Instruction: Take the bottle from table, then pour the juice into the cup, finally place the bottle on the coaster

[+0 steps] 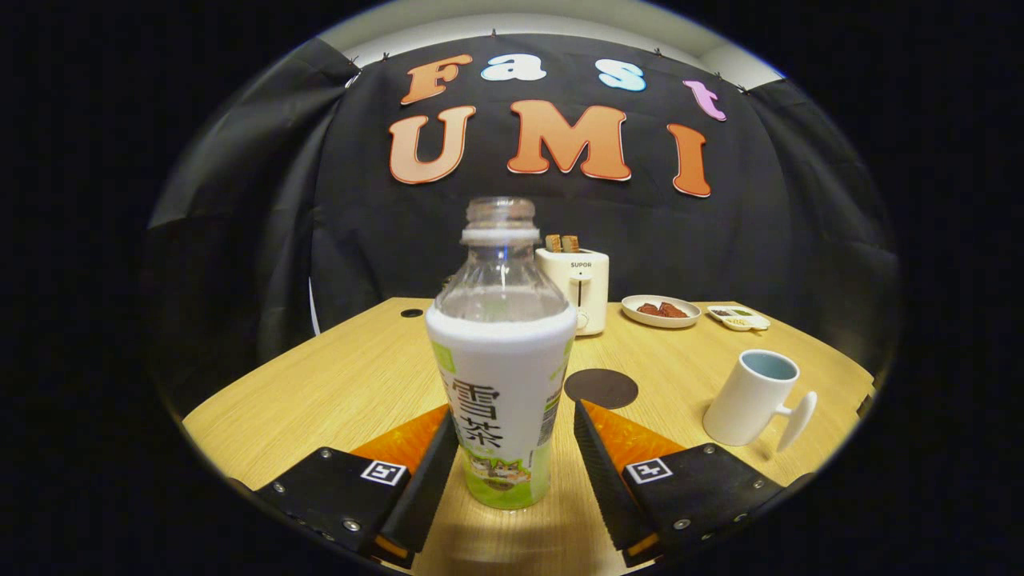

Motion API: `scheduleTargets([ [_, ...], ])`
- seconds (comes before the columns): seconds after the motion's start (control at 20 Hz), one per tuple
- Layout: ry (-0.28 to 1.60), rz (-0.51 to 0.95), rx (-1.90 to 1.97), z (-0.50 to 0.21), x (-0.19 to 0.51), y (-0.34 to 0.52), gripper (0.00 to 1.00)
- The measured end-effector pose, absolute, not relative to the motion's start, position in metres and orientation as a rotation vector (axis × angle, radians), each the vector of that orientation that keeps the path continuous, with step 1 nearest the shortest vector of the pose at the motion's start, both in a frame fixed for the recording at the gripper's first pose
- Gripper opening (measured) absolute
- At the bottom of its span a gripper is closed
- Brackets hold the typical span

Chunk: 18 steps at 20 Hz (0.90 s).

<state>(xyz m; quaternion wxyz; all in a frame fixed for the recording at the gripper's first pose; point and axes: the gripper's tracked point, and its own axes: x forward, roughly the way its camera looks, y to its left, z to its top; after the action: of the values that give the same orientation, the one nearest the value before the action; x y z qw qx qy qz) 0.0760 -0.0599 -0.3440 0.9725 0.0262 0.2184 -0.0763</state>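
Gripper: I see my gripper spread wide, its fingers flanking the bottle; the left one looks to be at its side, the right stands clear, so nothing is clamped.
Bottle: the bottle stands upright on the desk between the fingers, uncapped, clear liquid visible above its label.
Coaster: a dark round coaster lies just beyond the right finger.
Cup: a white cup sits right of the coaster, handle pointing right.
Far side: a toaster, a plate and a small tray.
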Motion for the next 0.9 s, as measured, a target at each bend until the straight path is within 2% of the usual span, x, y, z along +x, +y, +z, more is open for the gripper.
scheduleTargets([
  [0.15, 0.427, -0.141, 0.062, -0.348, 0.080, -0.058, 0.68],
  [0.25, 0.431, -0.134, 0.080, -0.350, 0.079, -0.059, 0.64],
  [0.65, 0.407, -0.059, 0.460, -0.337, 0.089, -0.053, 0.62],
  [0.9, 0.400, -0.077, 0.689, -0.331, 0.096, -0.061, 0.62],
])
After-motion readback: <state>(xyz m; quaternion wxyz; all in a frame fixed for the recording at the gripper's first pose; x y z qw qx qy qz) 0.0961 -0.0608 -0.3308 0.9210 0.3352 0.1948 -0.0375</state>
